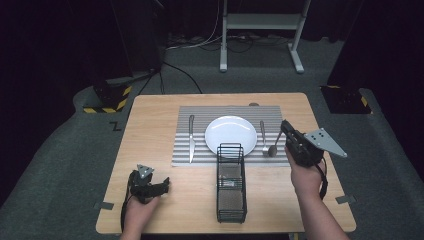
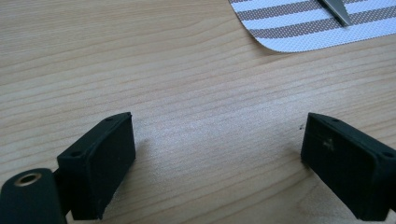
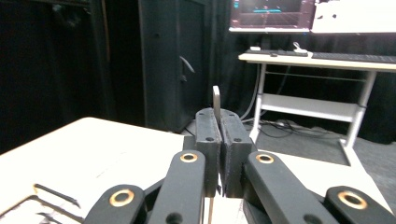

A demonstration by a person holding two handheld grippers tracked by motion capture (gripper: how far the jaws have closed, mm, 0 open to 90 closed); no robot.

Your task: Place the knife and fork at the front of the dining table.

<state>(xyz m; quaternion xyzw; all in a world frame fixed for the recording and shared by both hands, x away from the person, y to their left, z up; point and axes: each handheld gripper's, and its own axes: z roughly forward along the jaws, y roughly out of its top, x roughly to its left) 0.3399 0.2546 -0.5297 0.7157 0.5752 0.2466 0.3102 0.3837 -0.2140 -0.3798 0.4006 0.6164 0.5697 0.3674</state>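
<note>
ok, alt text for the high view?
The right gripper holds a spoon by its handle, bowl hanging over the striped placemat beside a fork. A white plate, knife and wire caddy sit nearby.

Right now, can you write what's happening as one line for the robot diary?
right gripper: shut on spoon, bowl hanging over mat | left gripper: open, empty, over table

The high view looks down on the table (image 1: pixel 150 200); each gripper view skims close along its own fingers.
</note>
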